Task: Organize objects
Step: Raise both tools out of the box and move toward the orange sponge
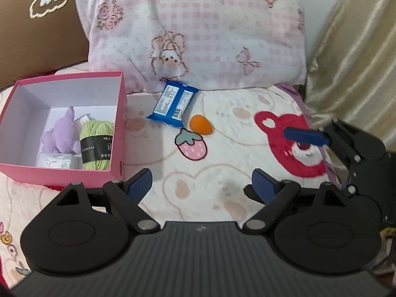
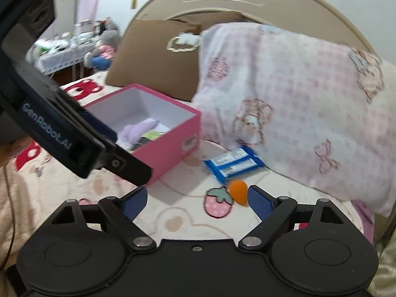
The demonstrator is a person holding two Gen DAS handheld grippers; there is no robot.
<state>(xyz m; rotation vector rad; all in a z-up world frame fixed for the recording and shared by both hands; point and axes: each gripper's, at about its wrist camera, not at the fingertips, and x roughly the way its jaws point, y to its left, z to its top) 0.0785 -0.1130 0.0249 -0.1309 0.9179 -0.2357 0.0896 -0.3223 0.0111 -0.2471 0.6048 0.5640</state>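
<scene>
A pink box (image 1: 118, 113) stands open on the bed at the left; it also shows in the right wrist view (image 2: 170, 146). Inside lie a purple plush toy (image 1: 63, 133), a green yarn ball (image 1: 96, 143) and a small white packet (image 1: 55, 160). A blue snack packet (image 1: 173, 102) (image 2: 232, 163) and an orange egg-shaped sponge (image 1: 201, 124) (image 2: 238, 191) lie on the blanket right of the box. My left gripper (image 1: 201, 185) is open and empty, short of them. My right gripper (image 2: 196, 201) is open and empty, its right finger next to the sponge.
A pink checked pillow (image 1: 198, 29) (image 2: 284, 94) leans behind the packet, a brown cushion (image 1: 37, 29) behind the box. A beige curtain (image 1: 358, 61) hangs at the right. The left gripper's body (image 2: 49, 123) crosses the right wrist view. A cluttered table (image 2: 69, 49) stands far behind.
</scene>
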